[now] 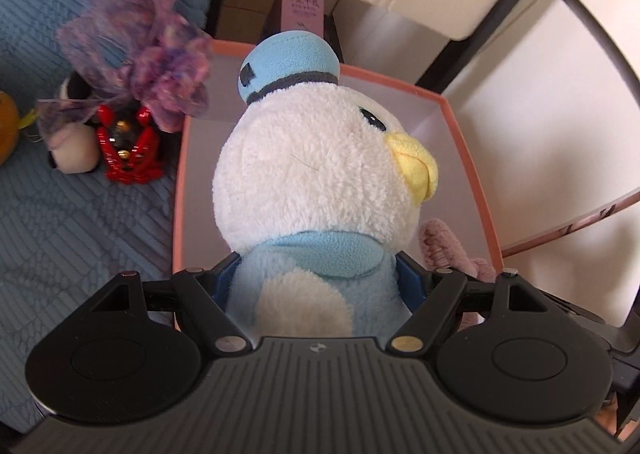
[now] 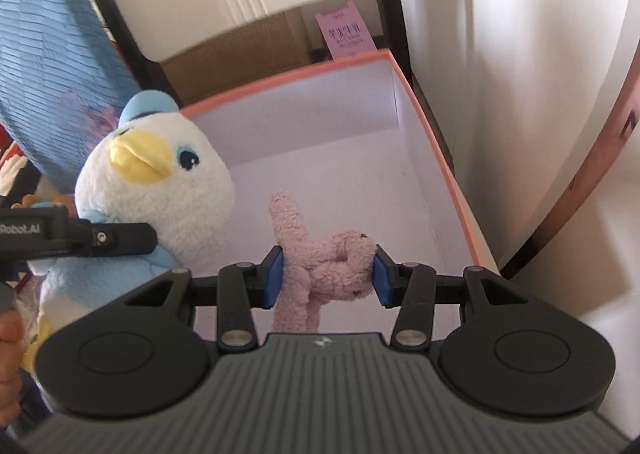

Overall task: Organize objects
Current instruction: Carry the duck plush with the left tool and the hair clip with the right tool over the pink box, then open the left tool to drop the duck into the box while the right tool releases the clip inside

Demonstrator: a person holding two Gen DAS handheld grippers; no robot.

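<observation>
Both grippers tilt steeply down over the box (image 2: pixel 452 173): left gripper (image 1: pixel 316 278) clamps the duck plush (image 1: pixel 316 157), right gripper (image 2: pixel 326 274) clamps the pink plush (image 2: pixel 320 266), probably a rabbit.

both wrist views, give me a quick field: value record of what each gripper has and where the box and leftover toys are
left gripper: shut on white and blue duck plush
right gripper: shut on pink plush
box: open, pink rim, white inside, nothing resting in it that shows
both plushes: held above the box opening
blue bedspread: left of box
still on bedspread: red toy, purple mesh bag, black and white plush
</observation>
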